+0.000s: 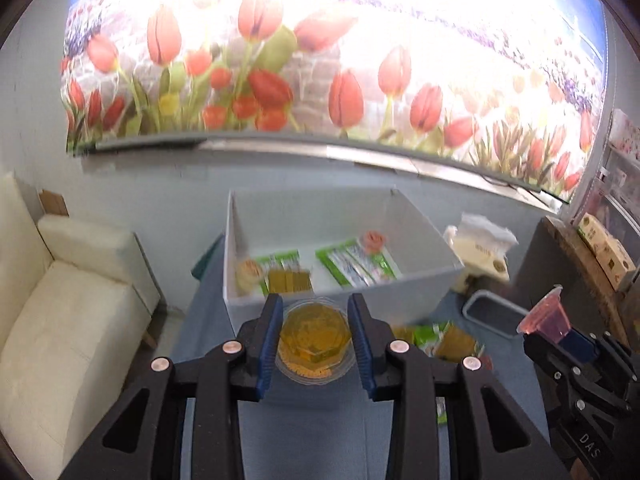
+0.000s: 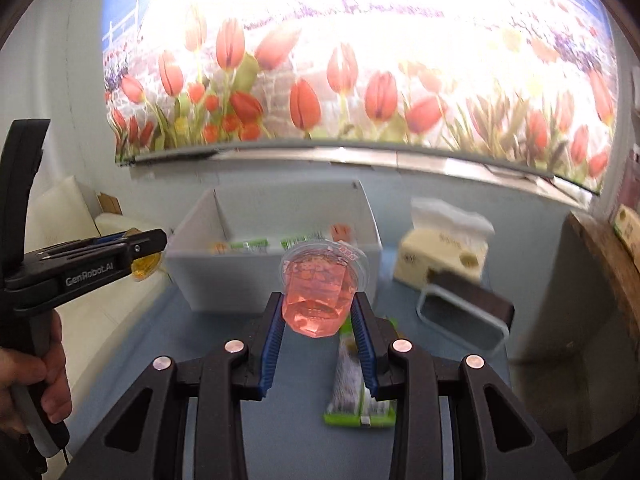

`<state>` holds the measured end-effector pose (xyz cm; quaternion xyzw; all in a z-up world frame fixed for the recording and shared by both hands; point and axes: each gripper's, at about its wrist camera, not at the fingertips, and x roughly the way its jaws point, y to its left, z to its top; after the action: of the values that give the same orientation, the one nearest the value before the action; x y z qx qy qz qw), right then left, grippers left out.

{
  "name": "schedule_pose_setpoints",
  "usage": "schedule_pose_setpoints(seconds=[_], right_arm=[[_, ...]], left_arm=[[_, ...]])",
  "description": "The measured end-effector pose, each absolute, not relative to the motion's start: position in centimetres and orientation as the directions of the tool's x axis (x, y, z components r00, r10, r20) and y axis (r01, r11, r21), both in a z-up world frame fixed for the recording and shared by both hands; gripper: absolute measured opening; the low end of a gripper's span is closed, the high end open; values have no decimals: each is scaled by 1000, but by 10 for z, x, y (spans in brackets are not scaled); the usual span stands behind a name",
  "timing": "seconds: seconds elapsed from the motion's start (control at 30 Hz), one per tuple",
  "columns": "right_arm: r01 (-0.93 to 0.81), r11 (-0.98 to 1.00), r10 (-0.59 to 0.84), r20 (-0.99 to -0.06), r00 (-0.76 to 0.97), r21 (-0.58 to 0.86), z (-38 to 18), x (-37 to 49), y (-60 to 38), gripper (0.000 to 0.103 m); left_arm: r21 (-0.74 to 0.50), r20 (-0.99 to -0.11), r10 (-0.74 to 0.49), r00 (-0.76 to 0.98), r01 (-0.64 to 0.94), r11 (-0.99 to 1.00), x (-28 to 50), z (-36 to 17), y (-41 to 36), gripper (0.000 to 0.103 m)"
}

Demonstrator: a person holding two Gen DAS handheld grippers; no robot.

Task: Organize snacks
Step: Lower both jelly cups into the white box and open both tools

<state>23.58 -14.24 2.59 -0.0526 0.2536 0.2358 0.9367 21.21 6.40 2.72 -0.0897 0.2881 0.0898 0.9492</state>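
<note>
Left wrist view: a cream sofa (image 1: 68,320) sits far left of the white box (image 1: 344,292), which stands on a blue table (image 1: 304,432) below a tulip mural (image 1: 280,80). The left gripper (image 1: 316,320) is clamped on a yellow jelly cup (image 1: 315,340), its blue pads (image 1: 269,340) pressed against both sides of the cup, just in front of the box's near wall. Inside the box lie a pale round pastry (image 1: 250,274), green snack packets (image 1: 356,266), a brown packet (image 1: 290,280) and a pink round sweet (image 1: 374,240). Right of the box stand a tissue pack (image 1: 482,248) and a small grey bin (image 1: 496,316); more loose packets (image 1: 440,338) lie on the table near the box's right corner. Further right, the right gripper (image 1: 560,332) holds a pink jelly cup (image 1: 544,316).

In the right wrist view, the person's left hand (image 2: 28,384) grips the handle of the left gripper (image 2: 148,256) left of the box (image 2: 224,276), with the yellow jelly cup (image 2: 145,266) between its closed fingers. At centre, the right gripper (image 2: 318,320) is closed on the pink jelly cup (image 2: 320,292), tilted with its foil lid toward the box and held above the table (image 2: 296,400), just in front of the box. A green packet (image 2: 352,396) lies on the table below it. The tissue pack (image 2: 444,252) and grey bin (image 2: 460,320) stand right of the box.
</note>
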Motion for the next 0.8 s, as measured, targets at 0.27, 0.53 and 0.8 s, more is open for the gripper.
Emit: schedule_pose_setpoints(seconds=[0.27, 0.53, 0.8], right_arm=[[-472, 882, 395, -528, 752, -11, 54, 305, -96, 37], [-457, 889, 366, -612, 701, 8, 36, 382, -61, 37], [-438, 898, 349, -662, 664, 34, 15, 415, -52, 45]], left_arm=[[-103, -609, 85, 789, -185, 977, 280, 45, 86, 38], [-121, -679, 54, 732, -184, 975, 344, 12, 105, 38], [-97, -709, 79, 700, -208, 973, 362, -12, 114, 38]])
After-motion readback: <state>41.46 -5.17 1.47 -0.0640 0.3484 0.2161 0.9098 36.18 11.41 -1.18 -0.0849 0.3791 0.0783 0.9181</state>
